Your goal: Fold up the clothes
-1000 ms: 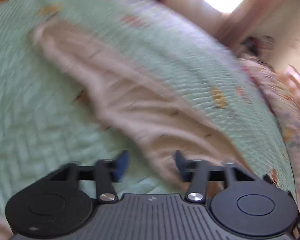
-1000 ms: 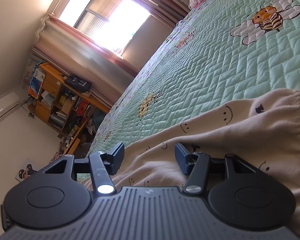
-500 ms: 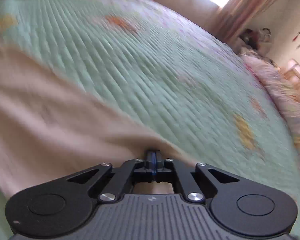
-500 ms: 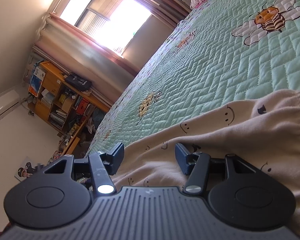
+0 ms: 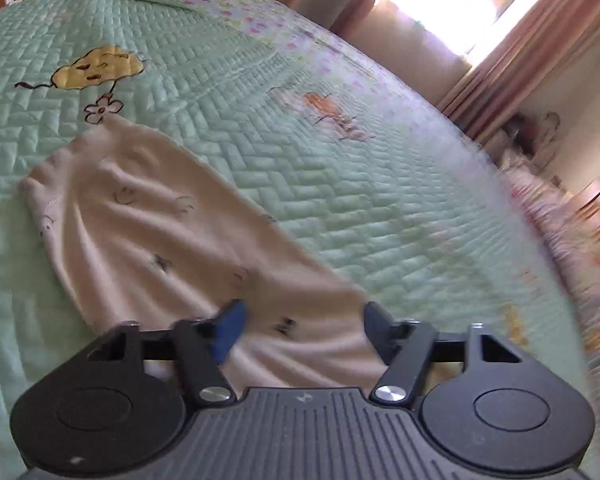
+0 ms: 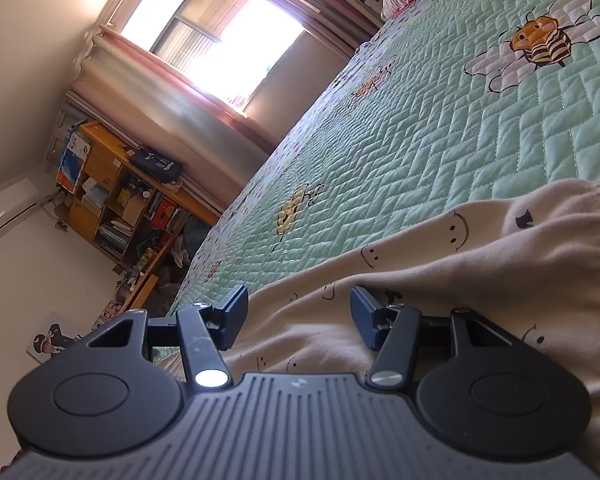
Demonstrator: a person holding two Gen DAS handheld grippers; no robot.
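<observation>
Lying spread across the green quilted bedspread: a cream garment printed with small smiley faces, gathered band at the far end, wrinkled lengthwise, near end running under the left claw. Opening at this moment, that claw, fingers parted with the cloth showing in the gap below, pads not pressing on it. Hanging low over another part of the same cream cloth, near a ruffled edge: the right claw, jaws standing moderately wide, gripping nothing, fabric passing beneath and between. Decorating the bedspread: an embroidered bee. Standing beyond the bed: a bright window with pink curtains, and a cluttered wooden bookshelf.
</observation>
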